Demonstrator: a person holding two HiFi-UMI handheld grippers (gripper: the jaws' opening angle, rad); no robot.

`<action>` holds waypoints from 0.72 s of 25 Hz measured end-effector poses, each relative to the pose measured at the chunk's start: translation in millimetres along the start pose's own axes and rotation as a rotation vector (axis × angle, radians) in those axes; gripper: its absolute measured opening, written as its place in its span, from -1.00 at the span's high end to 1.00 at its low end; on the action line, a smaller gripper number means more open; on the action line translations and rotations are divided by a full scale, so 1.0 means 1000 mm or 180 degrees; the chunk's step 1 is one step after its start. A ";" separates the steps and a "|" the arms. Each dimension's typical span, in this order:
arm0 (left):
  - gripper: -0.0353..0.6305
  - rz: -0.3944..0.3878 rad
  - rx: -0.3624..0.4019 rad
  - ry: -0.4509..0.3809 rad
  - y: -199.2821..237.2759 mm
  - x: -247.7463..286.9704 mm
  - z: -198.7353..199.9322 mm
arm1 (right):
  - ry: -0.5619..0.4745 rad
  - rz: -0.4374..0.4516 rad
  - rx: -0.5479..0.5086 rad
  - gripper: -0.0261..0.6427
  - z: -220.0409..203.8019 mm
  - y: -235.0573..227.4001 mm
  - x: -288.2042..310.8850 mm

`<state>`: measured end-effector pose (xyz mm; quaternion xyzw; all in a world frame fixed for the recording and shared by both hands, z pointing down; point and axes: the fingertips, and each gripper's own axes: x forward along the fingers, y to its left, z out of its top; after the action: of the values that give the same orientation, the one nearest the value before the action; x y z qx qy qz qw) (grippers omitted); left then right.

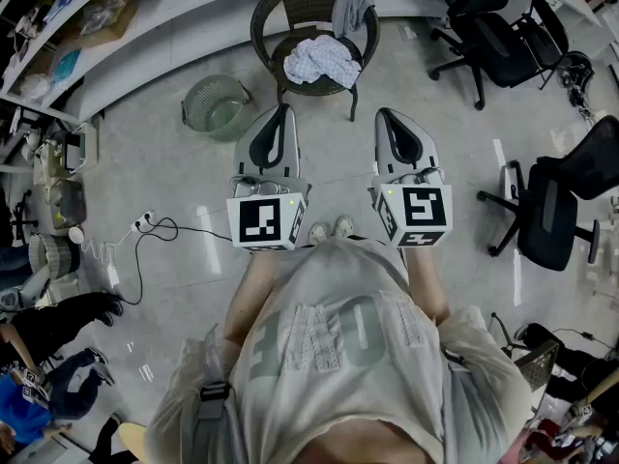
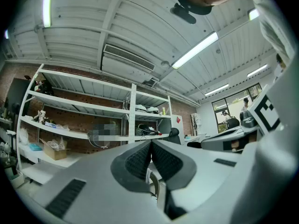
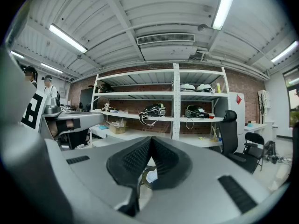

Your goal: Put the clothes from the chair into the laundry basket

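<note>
A dark wicker chair [image 1: 308, 8] stands ahead of me on the floor. A crumpled white checked cloth [image 1: 321, 61] lies on its seat, and a grey garment [image 1: 350, 6] hangs over its backrest. To the chair's left sits a round pale-green mesh laundry basket [image 1: 215, 105]. My left gripper [image 1: 282, 109] and right gripper [image 1: 384, 114] are held side by side, short of the chair, both shut with nothing between the jaws. In the left gripper view the left gripper [image 2: 151, 142] has its pads together; in the right gripper view the right gripper [image 3: 150, 139] does too, with a sliver of the chair [image 3: 148, 177] showing under them.
Black office chairs [image 1: 503, 37] stand at the right, another [image 1: 551, 201] nearer me. A long white shelf [image 1: 145, 37] runs behind the wicker chair. A power strip with cable [image 1: 145, 224] lies on the floor at the left. Other people [image 1: 48, 356] stand at the lower left.
</note>
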<state>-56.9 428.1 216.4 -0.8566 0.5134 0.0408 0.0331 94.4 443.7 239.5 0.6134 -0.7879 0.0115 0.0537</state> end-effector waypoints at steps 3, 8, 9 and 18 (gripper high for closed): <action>0.84 0.0021 -0.0007 -0.0015 0.003 0.002 0.000 | -0.0004 0.0008 -0.0013 0.87 0.000 -0.002 0.003; 0.84 0.0044 -0.0035 -0.0017 0.005 0.005 -0.001 | 0.0022 0.0026 0.0003 0.87 -0.005 -0.006 0.007; 0.84 0.0045 -0.0036 -0.0013 0.004 0.006 -0.002 | 0.0032 0.0033 0.0003 0.87 -0.007 -0.007 0.007; 0.84 0.0063 -0.0050 0.0007 -0.007 0.022 -0.003 | -0.0012 0.0106 0.0226 0.87 -0.010 -0.026 0.012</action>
<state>-40.2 411.5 217.1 -0.8517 0.5215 0.0441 0.0254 117.7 426.5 249.8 0.6016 -0.7972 0.0392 0.0302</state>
